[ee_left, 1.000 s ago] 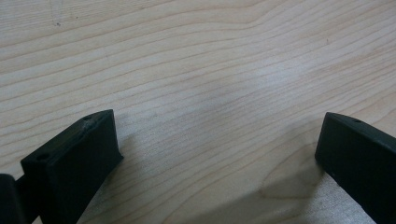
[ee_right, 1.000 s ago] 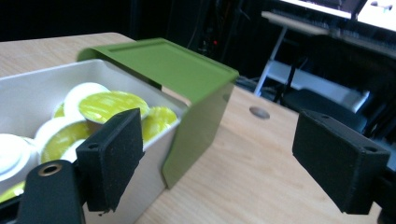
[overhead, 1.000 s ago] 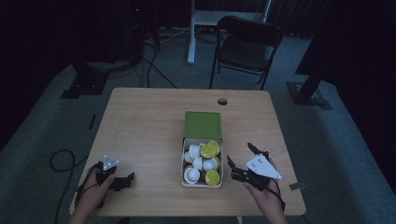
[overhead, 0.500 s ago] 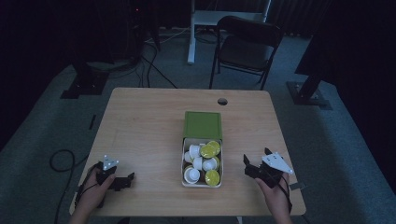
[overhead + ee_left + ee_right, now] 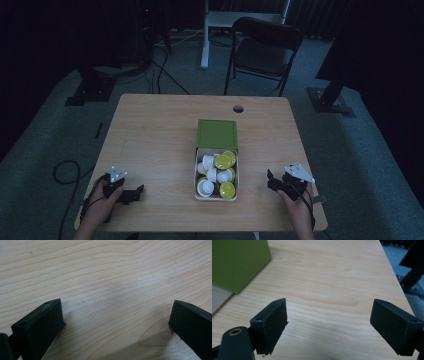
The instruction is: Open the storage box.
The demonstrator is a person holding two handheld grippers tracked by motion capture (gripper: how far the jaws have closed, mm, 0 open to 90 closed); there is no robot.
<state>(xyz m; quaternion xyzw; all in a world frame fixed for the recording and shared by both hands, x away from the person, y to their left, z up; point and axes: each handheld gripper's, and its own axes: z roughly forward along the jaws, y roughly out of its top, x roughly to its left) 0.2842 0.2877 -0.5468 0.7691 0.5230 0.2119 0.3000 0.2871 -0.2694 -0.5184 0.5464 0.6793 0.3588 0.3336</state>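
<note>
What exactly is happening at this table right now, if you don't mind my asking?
A person sits at a wooden table with a gripper in each hand. Both the left gripper and the right gripper rest near the table's front edge, jaws wide open and holding nothing. Between them stands an open box of white and yellow-green capsules, its green lid folded back. Nothing is being grasped yet.

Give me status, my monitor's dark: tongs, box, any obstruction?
Left tongs open, empty. Right tongs open, empty. Box of cups between them, lid off behind. Nothing blocking.
</note>
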